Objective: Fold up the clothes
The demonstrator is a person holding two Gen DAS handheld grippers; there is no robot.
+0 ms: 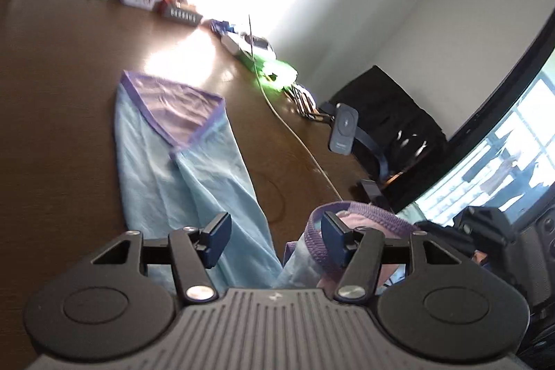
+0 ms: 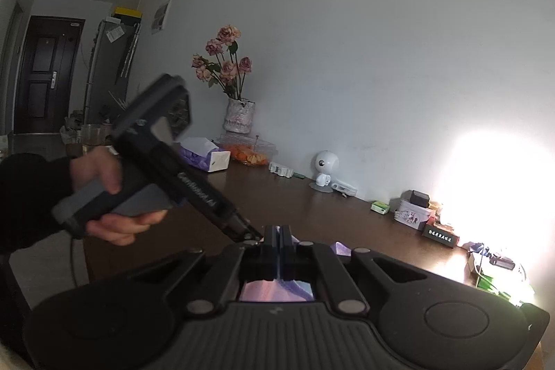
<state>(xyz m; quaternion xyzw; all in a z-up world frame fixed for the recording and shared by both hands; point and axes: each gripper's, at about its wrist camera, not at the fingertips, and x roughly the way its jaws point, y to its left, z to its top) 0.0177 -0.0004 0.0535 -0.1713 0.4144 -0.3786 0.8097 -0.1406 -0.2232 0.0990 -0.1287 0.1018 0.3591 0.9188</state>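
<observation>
Cloth is what you are working with: a light blue garment (image 1: 184,169) with purple trim lies stretched along the brown surface (image 1: 62,85), running from the centre of the left wrist view down to the bottom edge. Your left claw (image 1: 275,236) stands wide open at the bottom centre of that view, gripping nothing; its right-hand pad sits just beside a purple-banded edge of the garment that is lifted at the lower right, though you cannot tell whether they touch. A cream cable (image 1: 295,134) trails across the surface toward the right.

In the right wrist view, your right claw (image 2: 278,240) at lower centre is closed tight, with pinkish-purple fabric showing beneath its pads, so it has hold of the garment. Your left hand (image 2: 114,196) grips the other tool's handle at the left of the frame. A vase of roses (image 2: 238,117) and a tissue box (image 2: 204,155) stand along the wall.
</observation>
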